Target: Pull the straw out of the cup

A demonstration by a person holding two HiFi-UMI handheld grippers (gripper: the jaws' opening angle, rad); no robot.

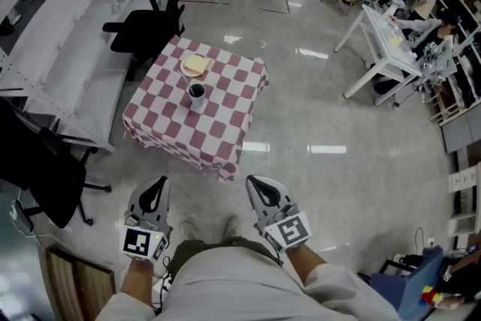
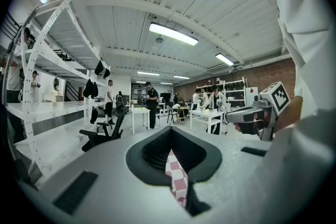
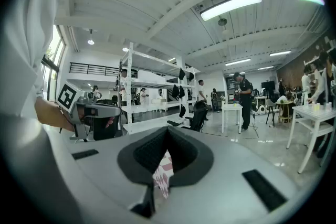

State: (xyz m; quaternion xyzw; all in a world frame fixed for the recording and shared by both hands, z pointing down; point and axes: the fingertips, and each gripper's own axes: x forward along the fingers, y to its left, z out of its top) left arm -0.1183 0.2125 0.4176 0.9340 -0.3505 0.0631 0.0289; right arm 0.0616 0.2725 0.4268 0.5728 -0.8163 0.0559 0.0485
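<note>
- Red-checked table point(image 1: 225, 133) is set with the cup point(image 1: 197, 96) near its middle (straw too small to be made out).
- Left gripper point(image 1: 159, 185) and right gripper point(image 1: 256, 185) are held clenched, empty, well short of that table.

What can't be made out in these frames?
- The straw: head view, the cup is too small to show whether one stands in it.
- The pale yellow thing on the checked table: head view, too small to identify.
- The cup, both gripper views: hidden behind the left tongs and right tongs; only a sliver of the checked table shows.
</note>
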